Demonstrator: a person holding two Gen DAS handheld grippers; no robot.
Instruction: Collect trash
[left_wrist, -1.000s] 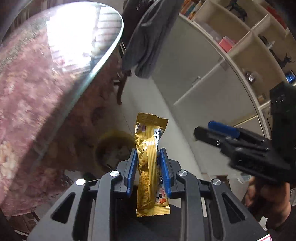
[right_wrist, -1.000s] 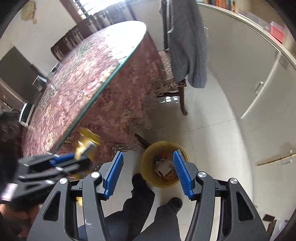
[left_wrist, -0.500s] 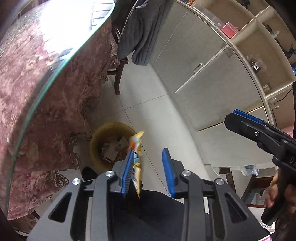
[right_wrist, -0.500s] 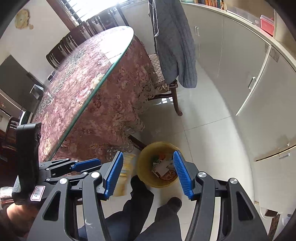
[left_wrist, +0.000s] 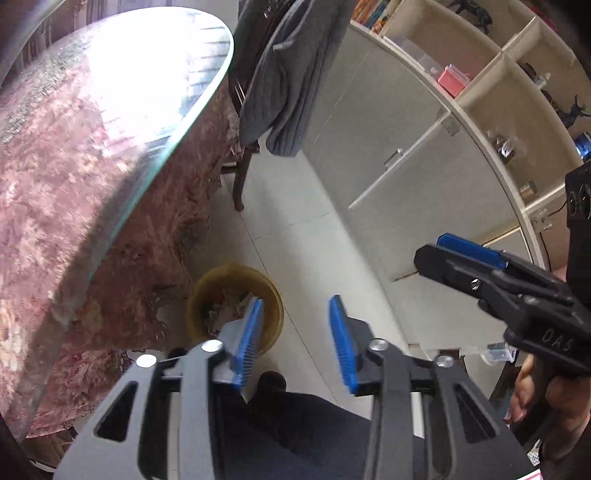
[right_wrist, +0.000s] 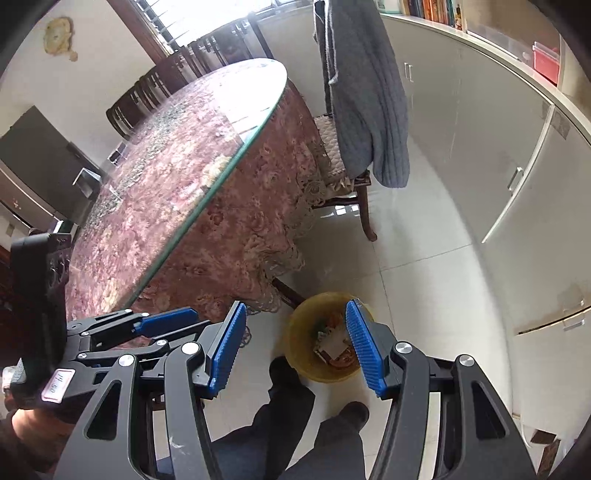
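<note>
Gone from the left gripper (left_wrist: 295, 325), the wrapper; its just-opened fingers angle down, empty, over the bin (left_wrist: 207, 291).

Left tool (left_wrist: 295, 332) jaws just opened, now empty; wrapper gone, prob. into bin (left_wrist: 273, 295).

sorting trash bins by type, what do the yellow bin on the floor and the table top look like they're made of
The yellow bin looks like plastic: thin, slightly translucent amber wall, smooth and dull. The table top seems to be a clear glass sheet over a floral cloth: greenish edge, bright window reflection, pattern visible beneath.
</note>
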